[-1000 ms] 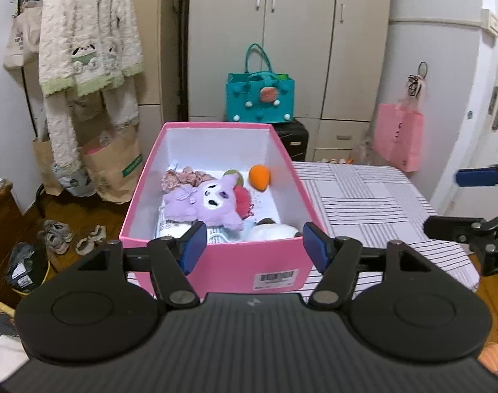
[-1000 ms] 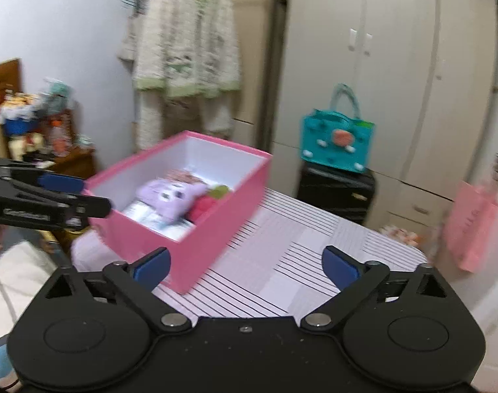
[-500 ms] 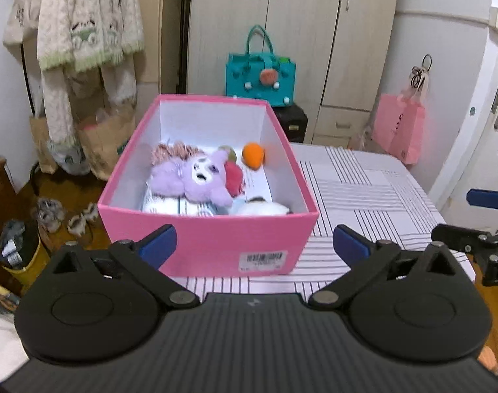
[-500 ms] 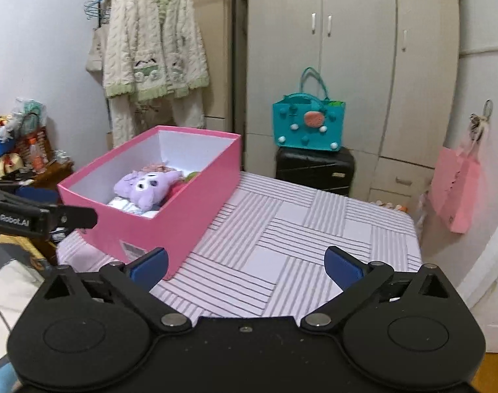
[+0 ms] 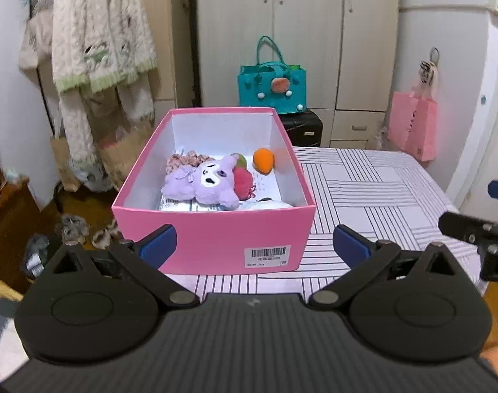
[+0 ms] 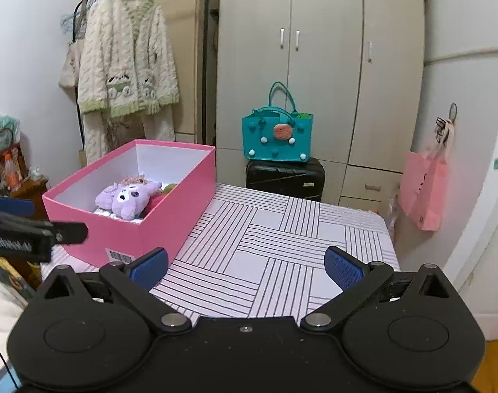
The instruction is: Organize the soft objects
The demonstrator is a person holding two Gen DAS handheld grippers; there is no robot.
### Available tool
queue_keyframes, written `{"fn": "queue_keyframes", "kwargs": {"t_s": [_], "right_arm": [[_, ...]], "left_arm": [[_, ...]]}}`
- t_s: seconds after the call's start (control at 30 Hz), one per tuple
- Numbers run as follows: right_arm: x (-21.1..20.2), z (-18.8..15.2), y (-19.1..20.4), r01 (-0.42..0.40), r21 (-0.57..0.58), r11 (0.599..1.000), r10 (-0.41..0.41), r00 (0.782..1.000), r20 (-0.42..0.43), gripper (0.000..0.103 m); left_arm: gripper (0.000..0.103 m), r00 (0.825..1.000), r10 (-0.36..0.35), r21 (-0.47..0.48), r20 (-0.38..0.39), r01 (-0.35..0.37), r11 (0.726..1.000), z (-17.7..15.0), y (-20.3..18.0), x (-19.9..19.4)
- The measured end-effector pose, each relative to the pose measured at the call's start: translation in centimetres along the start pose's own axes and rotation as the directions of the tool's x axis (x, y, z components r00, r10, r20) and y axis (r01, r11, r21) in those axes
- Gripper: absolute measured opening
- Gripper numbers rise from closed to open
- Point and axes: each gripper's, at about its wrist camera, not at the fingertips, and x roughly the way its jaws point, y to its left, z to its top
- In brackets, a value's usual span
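The pink box (image 5: 213, 239), smooth cardboard, stands just ahead of the left gripper (image 5: 254, 245), its long axis pointing away. Inside lies a fluffy purple plush (image 5: 206, 183), perhaps on its side. Both the left and the right gripper (image 6: 245, 267) are wide apart, empty.

Open striped tabletop (image 6: 281, 245) right of pink box (image 6: 170, 216), toys inside.

Left view faces pink box (image 5: 216, 242) closely; right view sees it obliquely.
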Motion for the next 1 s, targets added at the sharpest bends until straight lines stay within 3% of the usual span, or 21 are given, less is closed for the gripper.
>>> {"fn": "queue_keyframes", "kwargs": {"t_s": [0.2, 0.43, 1.0], "right_arm": [[-0.6, -1.1, 0.0, 0.038, 0.035, 0.999, -0.039, 0.999, 0.006, 0.103], [-1.6, -1.8, 0.1, 0.074, 0.028, 0.997, -0.075, 0.996, 0.040, 0.103], [-0.5, -2.7, 0.5, 0.100, 0.058, 0.993, -0.102, 0.995, 0.020, 0.103]], "left_arm": [[0.103, 1.000, -0.030, -0.017, -0.007, 0.030, 0.999, -0.8, -0.5, 0.2], [0.103, 1.000, -0.011, -0.030, 0.001, 0.012, 0.999, -1.3, -0.4, 0.5], [0.103, 0.999, 0.033, 0.022, 0.016, -0.033, 0.999, -1.7, -1.4, 0.5]]}}
